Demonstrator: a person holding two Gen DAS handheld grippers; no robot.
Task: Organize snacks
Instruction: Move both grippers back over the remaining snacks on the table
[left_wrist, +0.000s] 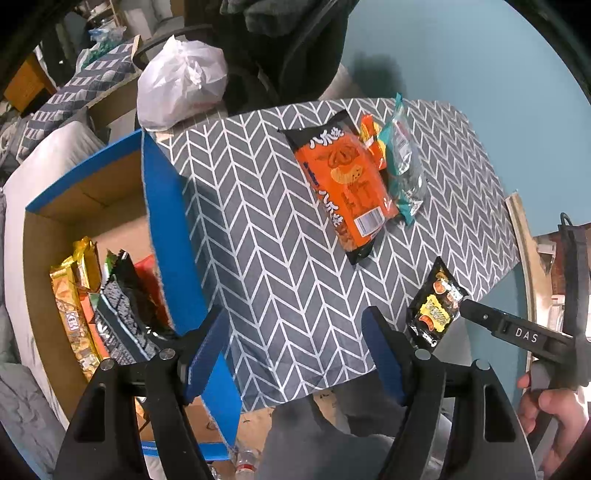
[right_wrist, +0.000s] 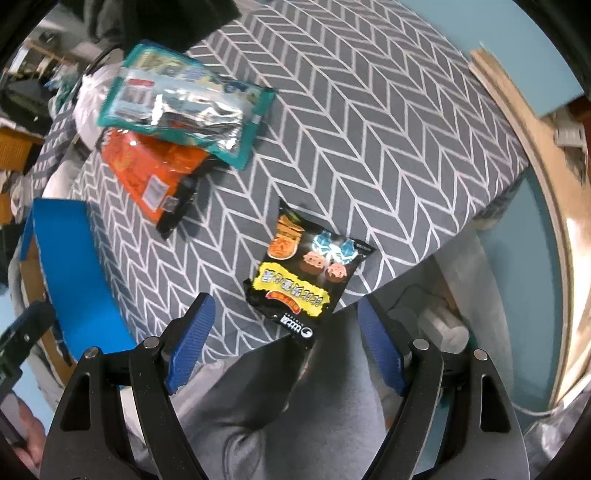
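Packet of small black-and-yellow foil snack (right_wrist: 308, 278) lies low-centre on the grey chevron cloth's (right_wrist: 369, 122) near edge, overhanging; right gripper (right_wrist: 286, 341) gapes empty just before it, left gripper (left_wrist: 295, 354) likewise. Pinch the overhanging edge squarely, then carry to the blue cardboard box (left_wrist: 162, 206) at left.

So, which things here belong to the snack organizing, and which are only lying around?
Belong to the job:
- black and yellow snack packet
- orange snack bag
- teal snack bag
- cardboard box with snacks already inside
- left gripper and right gripper, both open

Just lying about:
- white plastic bag
- chevron tablecloth
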